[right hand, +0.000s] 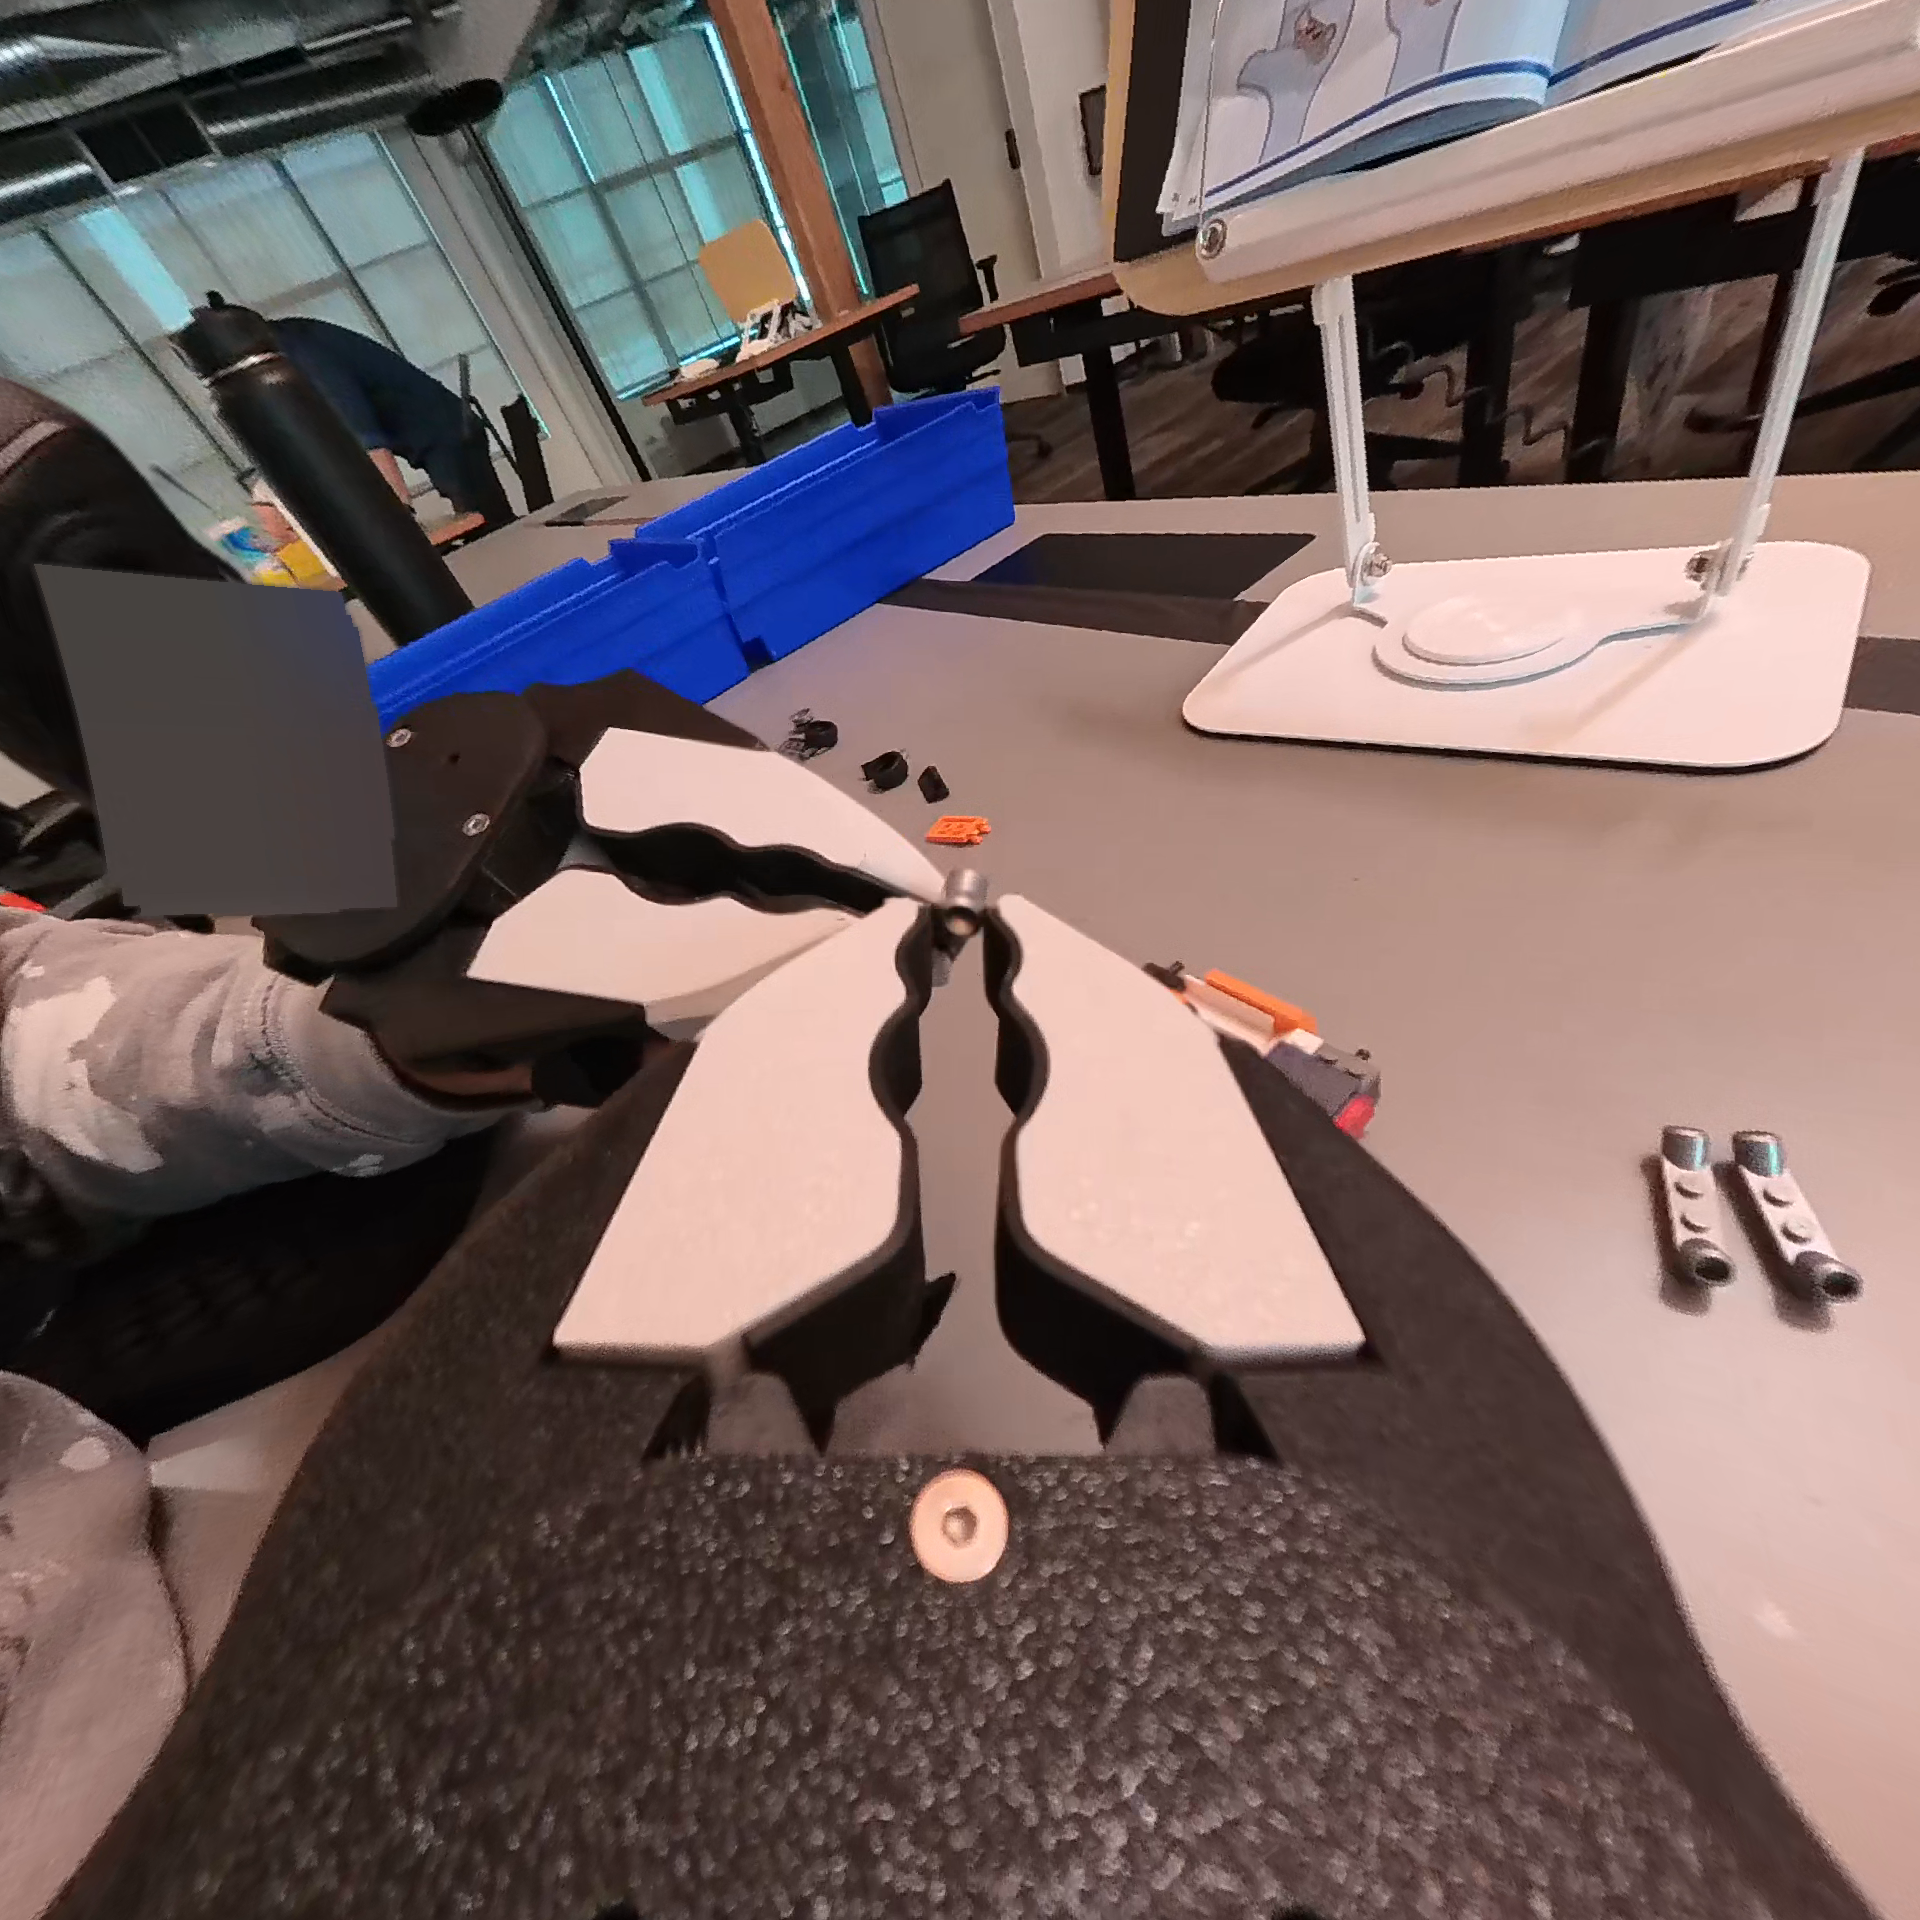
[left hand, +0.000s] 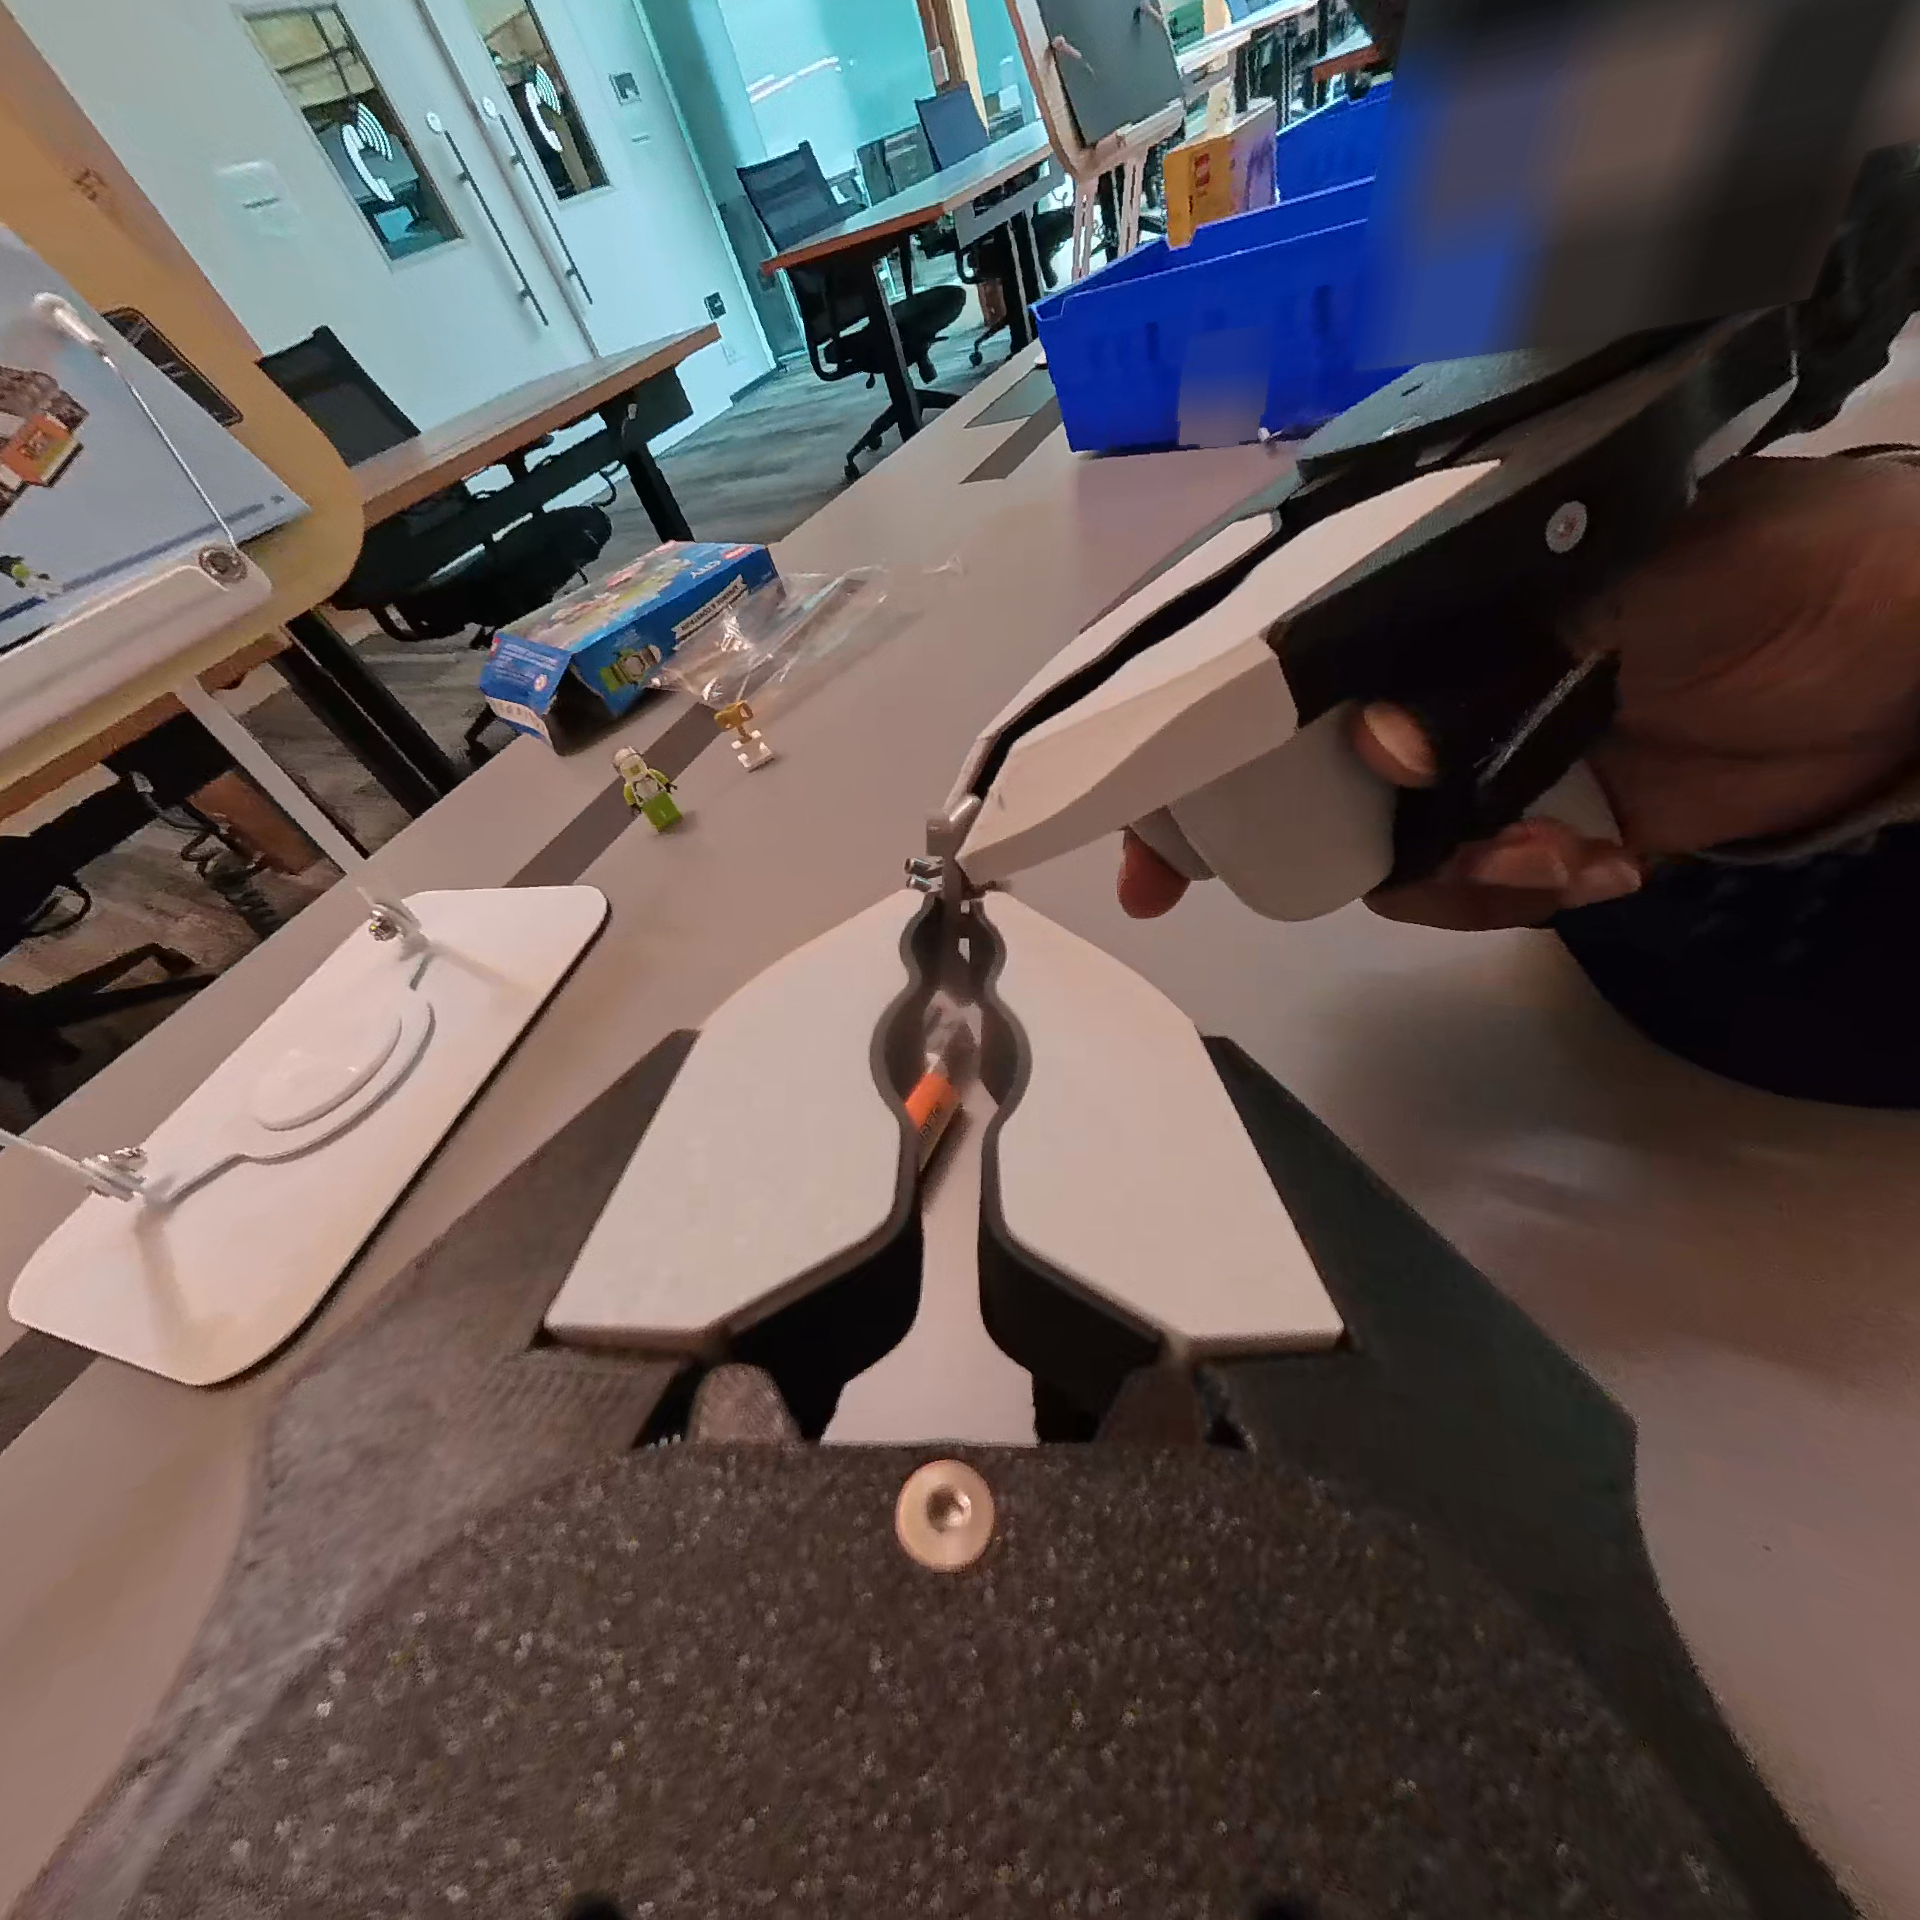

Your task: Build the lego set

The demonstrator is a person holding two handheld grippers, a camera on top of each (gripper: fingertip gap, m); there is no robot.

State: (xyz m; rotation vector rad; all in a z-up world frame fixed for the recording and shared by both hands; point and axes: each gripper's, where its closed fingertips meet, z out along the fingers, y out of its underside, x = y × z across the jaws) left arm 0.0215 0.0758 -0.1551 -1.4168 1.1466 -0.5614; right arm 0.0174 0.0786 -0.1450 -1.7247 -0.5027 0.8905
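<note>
Left gripper [left hand: 948,914]: fingers drawn together at the tips, clamped on a small grey lego piece [left hand: 940,868] that sticks up past them. Right gripper [right hand: 961,920]: fingertips likewise pinched on the same grey piece [right hand: 964,902], seen end-on as a short stud or tube. The two grippers meet tip to tip above the grey table [left hand: 1455,1299]; exactly how the piece is shared between the jaws cannot be told.

Under the left gripper, through the gap between its fingers, an orange-and-white part [left hand: 930,1112] lies on the table. Just right of the right gripper's fingers sits a partly built orange, white and dark assembly [right hand: 1283,1044]; further right, two grey bar pieces [right hand: 1745,1210] lie side by side.

Beyond the right gripper's tips: a small orange plate [right hand: 958,828] and a few black bits [right hand: 902,774]. Beyond the left gripper's tips: a green minifigure [left hand: 646,790], a small tan-and-white part [left hand: 744,734], then a blue box [left hand: 634,639] with a clear bag beside it.

Far: white stand base [right hand: 1538,649] carrying the instruction booklet [right hand: 1403,83]; blue bins [right hand: 727,582].
</note>
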